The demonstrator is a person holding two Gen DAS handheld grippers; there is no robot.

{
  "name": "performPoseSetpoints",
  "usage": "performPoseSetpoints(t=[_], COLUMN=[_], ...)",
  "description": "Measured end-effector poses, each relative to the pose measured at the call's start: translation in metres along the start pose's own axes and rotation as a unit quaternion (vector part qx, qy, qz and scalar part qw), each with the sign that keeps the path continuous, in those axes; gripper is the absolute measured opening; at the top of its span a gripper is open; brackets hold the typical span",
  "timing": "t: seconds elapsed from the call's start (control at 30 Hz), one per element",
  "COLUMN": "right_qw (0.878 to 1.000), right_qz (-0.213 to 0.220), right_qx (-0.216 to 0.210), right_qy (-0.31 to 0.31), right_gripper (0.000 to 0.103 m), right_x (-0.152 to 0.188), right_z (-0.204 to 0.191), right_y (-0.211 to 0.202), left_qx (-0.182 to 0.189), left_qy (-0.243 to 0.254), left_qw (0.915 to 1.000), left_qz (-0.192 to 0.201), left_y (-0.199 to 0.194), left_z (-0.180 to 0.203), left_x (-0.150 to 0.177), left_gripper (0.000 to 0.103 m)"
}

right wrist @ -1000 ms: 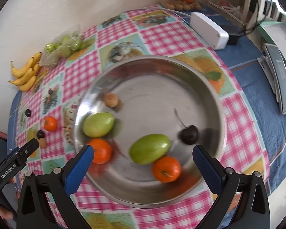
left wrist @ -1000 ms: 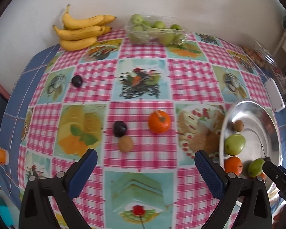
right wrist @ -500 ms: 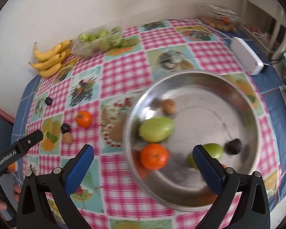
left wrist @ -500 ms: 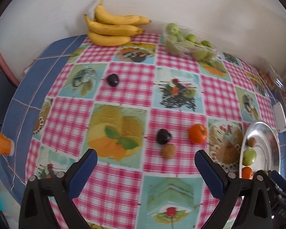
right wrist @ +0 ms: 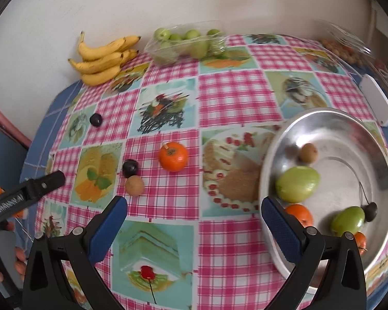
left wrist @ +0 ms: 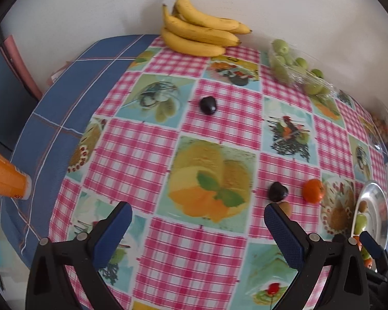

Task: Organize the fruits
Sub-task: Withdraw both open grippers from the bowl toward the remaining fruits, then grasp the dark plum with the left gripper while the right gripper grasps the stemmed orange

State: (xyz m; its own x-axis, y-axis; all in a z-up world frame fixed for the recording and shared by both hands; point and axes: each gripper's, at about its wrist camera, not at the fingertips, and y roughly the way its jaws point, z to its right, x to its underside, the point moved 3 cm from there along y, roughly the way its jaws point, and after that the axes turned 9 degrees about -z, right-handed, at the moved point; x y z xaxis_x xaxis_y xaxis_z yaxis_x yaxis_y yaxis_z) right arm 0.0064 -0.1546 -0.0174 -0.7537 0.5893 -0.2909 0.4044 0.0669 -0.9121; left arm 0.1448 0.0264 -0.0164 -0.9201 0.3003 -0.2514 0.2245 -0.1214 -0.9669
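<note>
Right wrist view | both claws, right claw (right wrist: 194,219) and left claw (left wrist: 198,223), spread empty | I'd straddle the orange (right wrist: 173,156) squarely, pinch gently, carry to the bowl (right wrist: 349,118).

Left gripper (left wrist: 198,226) and right gripper (right wrist: 194,221) were black-framed, blue textured pads (right wrist: 280,230), silver screws, white lettering.

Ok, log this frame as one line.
left tongs open, empty | right tongs open, empty | bowl holds seven fruits | orange on tablecloth
</note>
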Motion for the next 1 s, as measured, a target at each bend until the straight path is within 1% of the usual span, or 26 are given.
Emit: performPoseSetpoints(t=[0.1, 0.23, 0.33, 0.4, 0.5, 0.6, 0.7, 0.8, 0.87, 0.93, 0.97, 1.0], right_qw=[1.000, 0.999, 0.999, 0.999, 1.000, 0.999, 0.999, 0.999, 0.999, 0.999, 0.999, 0.999], right_qz=[-0.018, -0.036, -0.034, -0.029, -0.024, -0.023, -0.023, -0.022, -0.023, -0.025, -0.028, -0.030], right_qx=[0.003, -0.015, -0.020, -0.014, -0.016, -0.019, -0.021, -0.020, -0.019, -0.020, -0.020, -0.018], right_qy=[-0.011, 0.004, 0.008, 0.005, 0.010, 0.019, 0.022, 0.016, 0.014, 0.016, 0.016, 0.015], right_gripper=[0.103, 0.103, 0.103, 0.103, 0.103, 0.103, 0.103, 0.103, 0.102, 0.102, 0.101, 0.097], right_x=[0.000, -0.002, -0.005, -0.008, -0.013, -0.018, -0.022, -0.027, -0.030, -0.032, -0.033, -0.034], right_z=[-0.009, -0.010, -0.010, -0.010, -0.008, -0.003, -0.001, -0.004, -0.005, -0.005, -0.005, -0.006], right_y=[0.012, 0.024, 0.027, 0.027, 0.028, 0.031, 0.033, 0.036, 0.040, 0.044, 0.046, 0.049], left_qx=[0.000, 0.002, 0.007, 0.020, 0.042, 0.066, 0.085, 0.104, 0.095, 0.076, 0.067, 0.063], left_qy=[-0.010, -0.022, -0.028, -0.031, -0.039, -0.045, -0.045, -0.040, -0.039, -0.036, -0.034, -0.035], left_qw=[1.0000, 0.9997, 0.9995, 0.9993, 0.9984, 0.9966, 0.9952, 0.9938, 0.9947, 0.9964, 0.9971, 0.9974], left_qz=[-0.002, -0.011, -0.012, -0.010, 0.001, 0.019, 0.018, 0.006, -0.009, -0.006, -0.007, -0.011], left_y=[0.004, 0.013, 0.019, 0.021, 0.020, 0.018, 0.019, 0.024, 0.029, 0.032, 0.033, 0.036], left_z=[-0.008, -0.012, -0.010, -0.007, -0.002, 0.006, 0.014, 0.023, 0.028, 0.030, 0.031, 0.032], left_x=[-0.001, -0.002, -0.004, -0.006, -0.010, -0.016, -0.020, -0.023, -0.026, -0.027, -0.028, -0.029], left_gripper=[0.103, 0.103, 0.103, 0.103, 0.103, 0.103, 0.103, 0.103, 0.103, 0.103, 0.103, 0.103])
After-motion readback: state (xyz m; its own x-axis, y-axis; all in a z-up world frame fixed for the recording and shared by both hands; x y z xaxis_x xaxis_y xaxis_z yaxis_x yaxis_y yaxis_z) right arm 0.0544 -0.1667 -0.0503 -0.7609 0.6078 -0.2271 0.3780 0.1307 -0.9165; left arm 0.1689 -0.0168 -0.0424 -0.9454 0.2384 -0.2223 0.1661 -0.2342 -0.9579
